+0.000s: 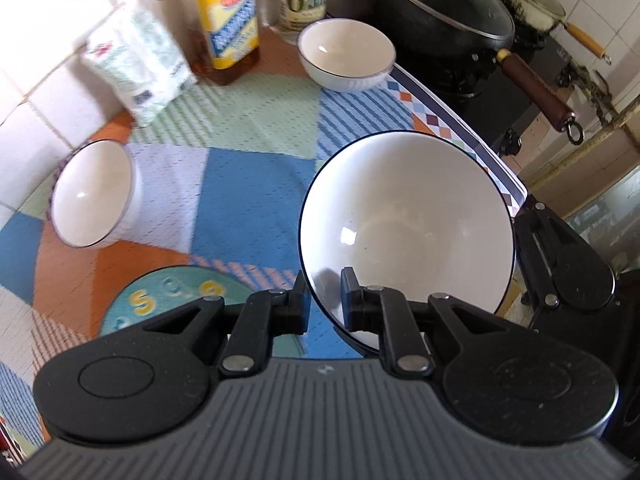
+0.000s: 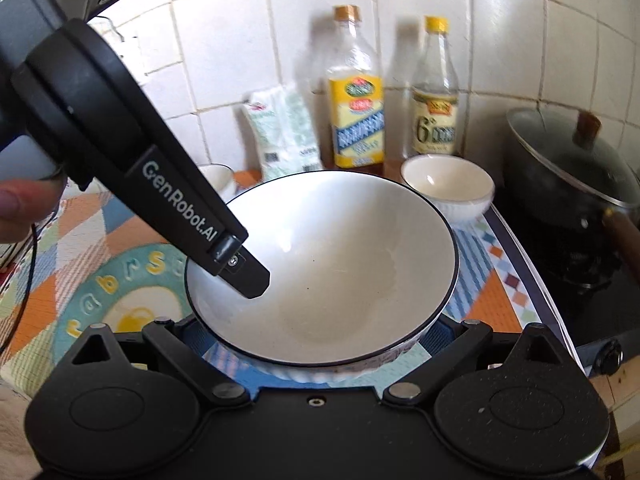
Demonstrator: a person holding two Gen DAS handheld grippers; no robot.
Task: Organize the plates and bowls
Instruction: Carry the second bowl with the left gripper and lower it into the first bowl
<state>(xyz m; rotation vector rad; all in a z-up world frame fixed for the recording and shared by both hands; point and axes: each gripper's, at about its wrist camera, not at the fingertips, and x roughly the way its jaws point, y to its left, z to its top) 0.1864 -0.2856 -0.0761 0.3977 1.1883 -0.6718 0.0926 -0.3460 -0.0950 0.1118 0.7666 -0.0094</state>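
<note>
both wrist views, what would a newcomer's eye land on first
The large white bowl with a dark rim fills the centre, its rim pinched by the left gripper, one finger inside. Two smaller white bowls sit on the patchwork mat: one by the bottles, one near the tiled wall. A lidded black wok stands right.

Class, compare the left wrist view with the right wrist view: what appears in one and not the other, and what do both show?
Only the left wrist view shows the white enamel pot with a wooden handle behind the wok, and the left gripper pinching the large bowl by its rim.

Only the right wrist view shows the bottles' yellow caps and a fingertip at the left edge.

Both show the large bowl, two small bowls, the bottles, the white packet, the lidded wok and the patterned mat.
</note>
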